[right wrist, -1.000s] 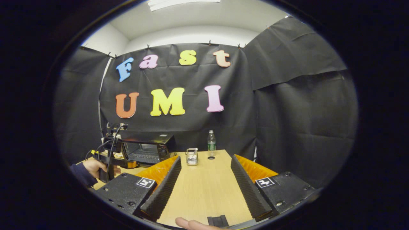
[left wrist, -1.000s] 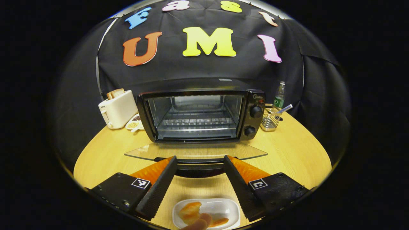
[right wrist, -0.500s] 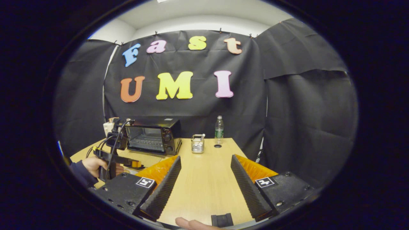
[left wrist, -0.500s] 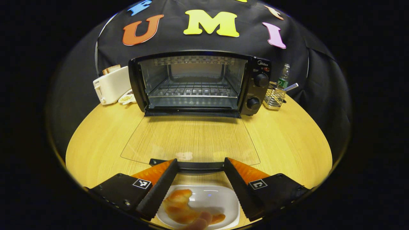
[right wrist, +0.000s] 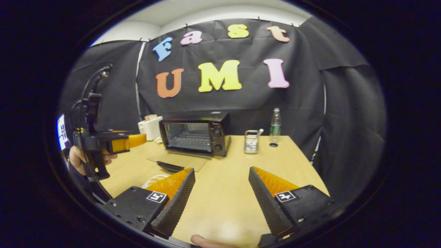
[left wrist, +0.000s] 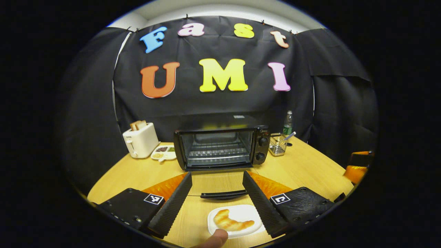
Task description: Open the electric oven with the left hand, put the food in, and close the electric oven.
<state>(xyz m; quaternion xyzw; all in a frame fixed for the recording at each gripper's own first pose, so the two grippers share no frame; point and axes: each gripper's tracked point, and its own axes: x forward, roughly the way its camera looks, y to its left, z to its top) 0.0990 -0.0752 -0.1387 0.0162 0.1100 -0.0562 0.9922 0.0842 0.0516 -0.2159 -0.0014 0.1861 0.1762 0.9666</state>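
- The left gripper [left wrist: 216,193] has let go of the oven [left wrist: 220,147] door handle [left wrist: 224,195], pulled back and risen away from the oven.
- The right gripper [right wrist: 222,196] has swung toward the oven, now nearer centre.

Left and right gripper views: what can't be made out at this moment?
- Plate: right edge hidden behind the left gripper's finger in the left gripper view; mostly hidden behind the right gripper's finger in the right gripper view.
- Oven knobs: markings too small in both views.
- Dish beside the toaster: contents too small.
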